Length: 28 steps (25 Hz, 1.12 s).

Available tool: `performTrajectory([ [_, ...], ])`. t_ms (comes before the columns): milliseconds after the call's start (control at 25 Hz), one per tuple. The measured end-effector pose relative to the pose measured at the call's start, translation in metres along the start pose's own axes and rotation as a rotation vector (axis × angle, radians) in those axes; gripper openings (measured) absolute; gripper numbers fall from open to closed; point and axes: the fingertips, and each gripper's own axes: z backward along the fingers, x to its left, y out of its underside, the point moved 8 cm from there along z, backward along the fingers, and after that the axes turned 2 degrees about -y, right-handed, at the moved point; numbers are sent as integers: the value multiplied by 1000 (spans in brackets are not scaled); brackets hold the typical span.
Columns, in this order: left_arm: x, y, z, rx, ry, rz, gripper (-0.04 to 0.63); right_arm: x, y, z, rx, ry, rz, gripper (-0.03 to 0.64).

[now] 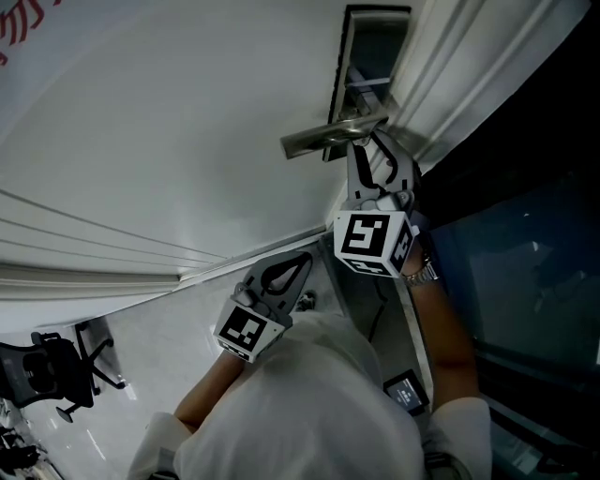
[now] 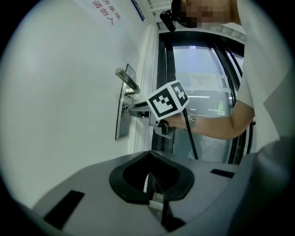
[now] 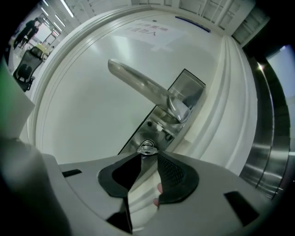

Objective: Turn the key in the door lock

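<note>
Your right gripper (image 3: 147, 155) grips with its jaws the key (image 3: 146, 147), at frame centre, in the lock under the door handle (image 3: 143, 87). Your left gripper (image 2: 151, 177) has its jaws closed together.

pale shiny floor (image 1: 150, 349), black office chair (image 1: 49, 371) far left, dark glass panel (image 1: 525, 272) on right, strip lights (image 3: 69, 7) overhead

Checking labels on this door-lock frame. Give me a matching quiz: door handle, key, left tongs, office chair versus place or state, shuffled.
1. door handle
2. key
3. left tongs
4. office chair

A. shut, nothing between them
B. black, on the floor
C. in the lock plate, gripped by the right tongs
D. silver lever above the key

Pairs: 1-D, 2-C, 3-A, 4-B
</note>
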Motion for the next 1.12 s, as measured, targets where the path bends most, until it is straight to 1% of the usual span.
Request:
performTrajectory([
  [80,2,-1,3,1,-17,-7,6,1,4,3,-31,27,-12,95],
  [200,6,3,10,13,-50,13,6,-1,9,13,-91,44,-92,94],
  [280,10,6,14,14,-68,20,6,2,11,21,-111,39,-142,94],
  [440,16,10,21,5,-80,34,6,17,14,37,-105,-4,-212,94],
  [560,21,13,23,-7,-71,32,6,34,19,50,-129,-93,-300,90],
  [640,24,14,27,-10,-70,28,6,49,22,63,-146,-170,-389,53],
  [720,28,11,34,-7,-76,23,6,67,24,73,-136,-223,-453,26],
  [840,38,11,54,-10,-109,39,6,98,22,82,-109,-281,-528,9],
  [920,47,18,72,-11,-142,60,6,121,16,83,-100,-339,-588,6],
  [1120,73,24,126,-28,-219,97,6,185,-16,87,-129,-507,-623,5],
])
